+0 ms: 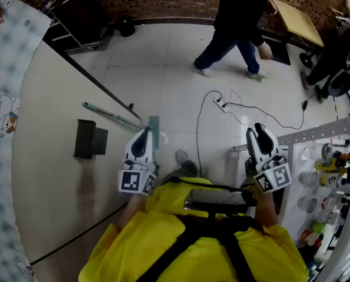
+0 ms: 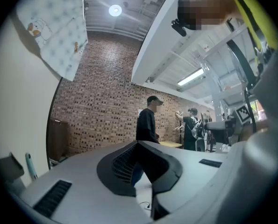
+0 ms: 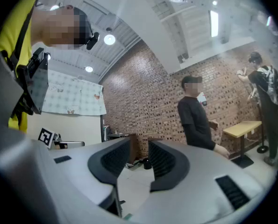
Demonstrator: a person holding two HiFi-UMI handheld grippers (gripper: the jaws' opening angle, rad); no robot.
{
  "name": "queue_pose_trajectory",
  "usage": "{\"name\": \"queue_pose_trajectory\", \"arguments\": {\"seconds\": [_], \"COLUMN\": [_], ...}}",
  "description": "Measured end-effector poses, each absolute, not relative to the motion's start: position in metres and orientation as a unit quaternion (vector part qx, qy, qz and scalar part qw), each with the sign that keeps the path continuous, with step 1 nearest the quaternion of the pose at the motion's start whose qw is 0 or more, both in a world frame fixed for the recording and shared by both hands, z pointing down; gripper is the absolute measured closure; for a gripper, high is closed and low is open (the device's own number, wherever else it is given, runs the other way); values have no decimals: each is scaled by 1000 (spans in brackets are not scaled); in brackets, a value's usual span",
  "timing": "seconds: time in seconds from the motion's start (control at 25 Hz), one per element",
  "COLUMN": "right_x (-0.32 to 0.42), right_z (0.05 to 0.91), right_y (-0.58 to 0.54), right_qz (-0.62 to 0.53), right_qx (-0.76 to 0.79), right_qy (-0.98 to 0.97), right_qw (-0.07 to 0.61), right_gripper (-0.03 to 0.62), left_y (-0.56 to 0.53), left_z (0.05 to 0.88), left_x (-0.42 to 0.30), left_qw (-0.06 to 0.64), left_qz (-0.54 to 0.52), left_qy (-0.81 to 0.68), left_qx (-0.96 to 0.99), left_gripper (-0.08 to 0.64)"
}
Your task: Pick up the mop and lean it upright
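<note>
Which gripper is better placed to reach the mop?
Left: the left gripper is beside the mop at the wall; the right gripper is off by the shelves, empty.

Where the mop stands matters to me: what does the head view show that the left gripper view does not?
Only the head view: the mop head down at the floor. Only the left gripper view: a ceiling lamp and a white ceiling beam. Both: the mop's teal handle against the cream wall, and a person in dark clothes.

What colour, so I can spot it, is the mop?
Teal; the mop shows best in the head view.
</note>
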State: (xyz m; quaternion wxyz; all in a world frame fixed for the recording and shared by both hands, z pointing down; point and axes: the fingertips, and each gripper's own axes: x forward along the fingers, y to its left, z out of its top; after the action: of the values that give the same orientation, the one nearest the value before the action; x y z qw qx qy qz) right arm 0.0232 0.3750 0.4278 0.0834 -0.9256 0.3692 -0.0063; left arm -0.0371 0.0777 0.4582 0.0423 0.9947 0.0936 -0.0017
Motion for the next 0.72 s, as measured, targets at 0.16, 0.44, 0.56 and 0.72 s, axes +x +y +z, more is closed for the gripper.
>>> {"name": "queue_pose_trajectory", "arguments": {"seconds": [0.16, 0.44, 0.56, 0.72], "right_x": [84, 160, 195, 226], "right_z": [406, 414, 426, 438], "right_y": [365, 290, 236, 136], "right_qz": [8, -8, -33, -51], "right_qx": [-927, -901, -870, -813], "right_qy": [363, 425, 486, 576], "right_qw": [92, 86, 80, 64], "right_gripper": [466, 466, 466, 466], "left_y": [58, 4, -33, -100], "left_z": [451, 443, 449, 447], "left_x": [14, 58, 52, 26], "left_qw": [35, 4, 9, 23], "left_qz": [11, 4, 9, -2], "left_qy": [94, 16, -64, -184], "left_qx": [995, 1000, 998, 983], "left_gripper": [560, 560, 560, 560]}}
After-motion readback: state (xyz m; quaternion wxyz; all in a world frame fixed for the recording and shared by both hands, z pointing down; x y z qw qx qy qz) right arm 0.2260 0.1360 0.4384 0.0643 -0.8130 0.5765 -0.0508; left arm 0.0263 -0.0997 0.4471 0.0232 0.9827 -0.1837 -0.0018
